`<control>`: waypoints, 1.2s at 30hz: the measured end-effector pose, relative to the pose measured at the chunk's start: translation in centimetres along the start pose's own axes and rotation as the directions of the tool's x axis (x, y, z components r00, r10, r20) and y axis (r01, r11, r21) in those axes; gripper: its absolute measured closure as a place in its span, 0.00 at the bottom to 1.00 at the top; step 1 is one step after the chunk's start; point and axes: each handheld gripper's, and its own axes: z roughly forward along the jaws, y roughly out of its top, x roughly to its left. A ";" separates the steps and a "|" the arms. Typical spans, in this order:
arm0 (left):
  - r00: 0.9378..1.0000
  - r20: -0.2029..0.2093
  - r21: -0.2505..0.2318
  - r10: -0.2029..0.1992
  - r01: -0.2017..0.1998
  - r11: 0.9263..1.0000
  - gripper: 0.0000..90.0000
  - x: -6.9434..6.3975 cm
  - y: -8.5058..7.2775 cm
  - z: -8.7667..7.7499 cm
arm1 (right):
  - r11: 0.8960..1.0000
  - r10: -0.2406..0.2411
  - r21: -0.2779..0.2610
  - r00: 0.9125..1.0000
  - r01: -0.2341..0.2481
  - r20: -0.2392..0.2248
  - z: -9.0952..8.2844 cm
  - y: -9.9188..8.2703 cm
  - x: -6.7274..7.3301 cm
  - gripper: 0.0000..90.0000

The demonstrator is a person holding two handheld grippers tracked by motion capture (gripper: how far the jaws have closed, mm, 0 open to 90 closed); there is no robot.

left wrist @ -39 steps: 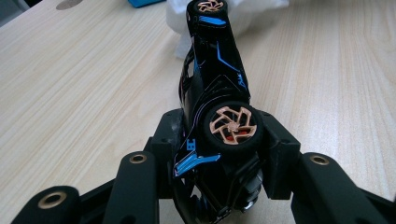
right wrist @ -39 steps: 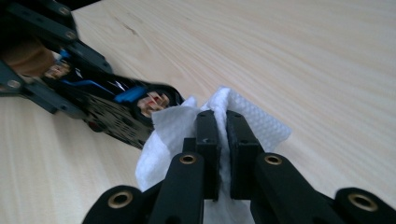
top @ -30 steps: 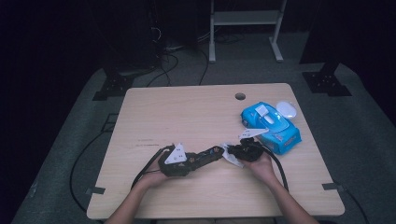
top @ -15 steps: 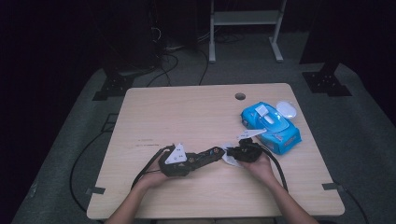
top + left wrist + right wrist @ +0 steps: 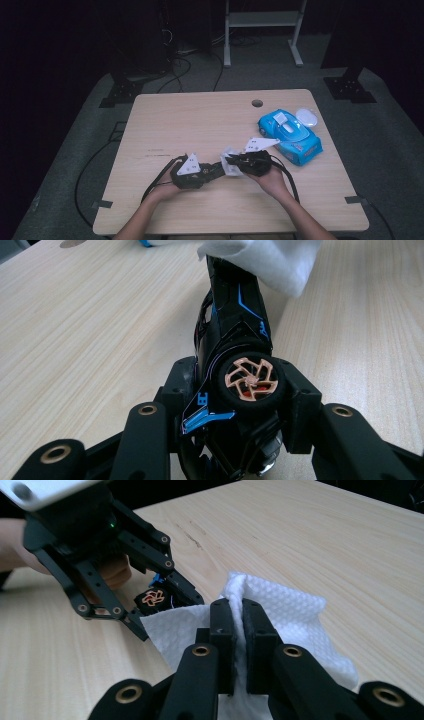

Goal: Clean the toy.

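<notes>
A black toy car [image 5: 235, 320] with blue trim and a copper-spoked wheel [image 5: 249, 380] is clamped at its rear in my left gripper [image 5: 242, 390], which is shut on it low over the table [image 5: 200, 120]. My right gripper [image 5: 239, 625] is shut on a white wipe [image 5: 295, 615]. The wipe [image 5: 265, 257] drapes over the car's far end. In the high view the two grippers meet nose to nose near the table's front, the left gripper [image 5: 212, 171] on the left and the right gripper [image 5: 235, 162] on the right, with the wipe [image 5: 231, 161] between them.
A blue packet of wipes [image 5: 290, 134] lies at the right of the table, a small white round lid [image 5: 307, 118] just behind it. A cable hole [image 5: 257, 103] sits near the far edge. Each gripper trails a cable toward the front edge.
My right gripper has shifted a little left and up with the wipe, further onto the car's front. The left gripper and the car have stayed put.
</notes>
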 end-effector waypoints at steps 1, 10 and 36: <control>1.000 0.002 0.007 0.003 -0.003 1.000 0.62 0.0 -0.1 0.0 | 1.000 -0.005 0.011 1.000 0.005 0.008 0.2 -0.1 -0.1 0.94; 1.000 0.022 0.066 -0.016 0.014 0.998 0.55 0.0 -0.8 0.8 | 1.000 0.028 0.011 1.000 -0.028 0.014 0.3 -1.0 -1.1 0.94; 0.998 -0.044 -0.077 -0.052 0.048 0.996 0.64 -0.2 0.7 -0.2 | 0.999 0.035 0.001 0.998 -0.035 0.053 -0.5 -1.0 -1.2 0.94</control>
